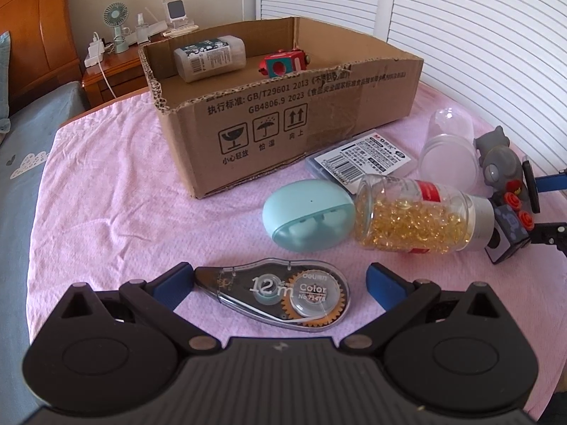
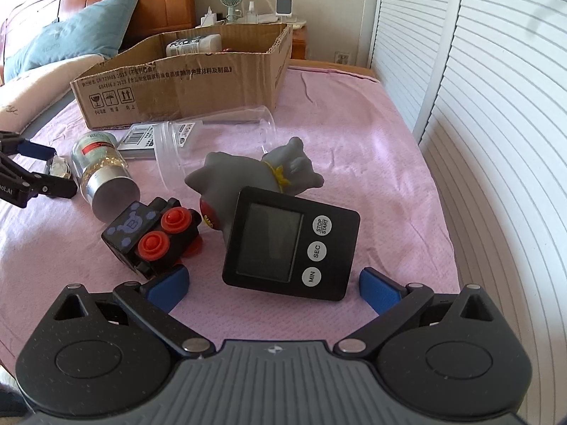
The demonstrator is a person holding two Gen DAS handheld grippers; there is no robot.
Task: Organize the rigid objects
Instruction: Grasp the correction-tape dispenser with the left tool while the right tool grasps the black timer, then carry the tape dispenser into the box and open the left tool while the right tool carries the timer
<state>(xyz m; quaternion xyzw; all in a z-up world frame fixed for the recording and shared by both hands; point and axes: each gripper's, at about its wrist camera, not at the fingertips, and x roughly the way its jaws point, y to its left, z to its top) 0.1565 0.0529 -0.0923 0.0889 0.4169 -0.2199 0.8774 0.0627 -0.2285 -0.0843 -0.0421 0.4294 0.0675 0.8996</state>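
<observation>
My left gripper (image 1: 280,285) is open, its blue pads on either side of a clear correction tape dispenser (image 1: 280,295) lying on the pink cloth. My right gripper (image 2: 273,285) is open around the near edge of a black digital timer (image 2: 290,248). Beside the timer lie a grey toy figure (image 2: 255,173) and a black block with red knobs (image 2: 152,237). A capsule jar (image 1: 418,212), a mint earbud case (image 1: 308,216), a flat labelled case (image 1: 365,157) and a clear cup (image 1: 450,148) lie between. The cardboard box (image 1: 283,120) holds a white bottle (image 1: 209,56) and a red cube toy (image 1: 283,63).
The pink cloth (image 1: 106,194) covers a bed. A wooden nightstand (image 1: 106,74) with a small fan and chargers stands behind the box. White louvred doors (image 2: 496,106) run along the right. A blue pillow (image 2: 78,35) and wooden headboard are at the far left.
</observation>
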